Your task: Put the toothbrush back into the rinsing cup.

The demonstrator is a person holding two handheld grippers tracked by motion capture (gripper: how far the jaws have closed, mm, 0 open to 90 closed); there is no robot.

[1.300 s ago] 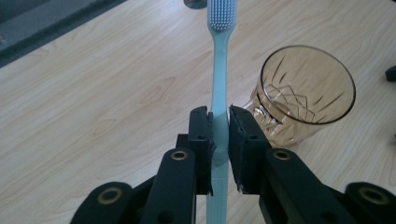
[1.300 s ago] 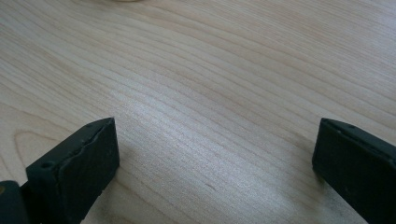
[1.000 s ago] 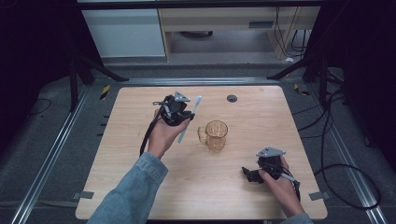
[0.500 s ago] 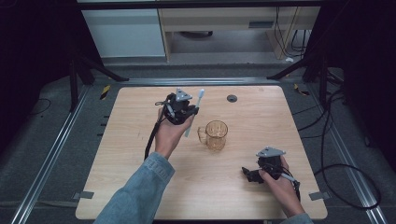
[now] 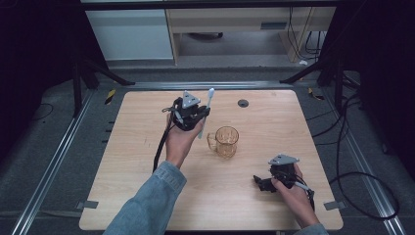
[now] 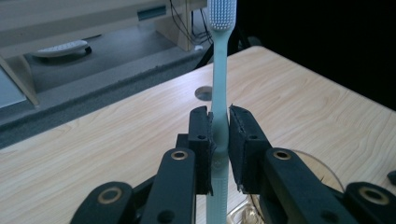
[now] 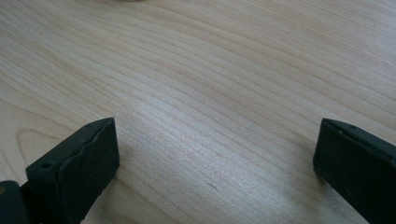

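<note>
Evidently the left tool (image 6: 219, 135) clamps a pale toothbrush (image 6: 219, 84) mid-handle, bristles up, beside the glass mug (image 5: 226, 141), apparently for dropping in; the right tool (image 7: 215, 158) rests wide open and empty on the counter (image 5: 147, 161).

A light wooden table (image 5: 132, 196) with rounded corners carried a small dark round grommet (image 5: 242, 103) near its far edge. Beyond it stood a pale low cabinet (image 5: 132, 34). Black cables (image 5: 342, 176) lay on the grey floor (image 5: 44, 161).
</note>
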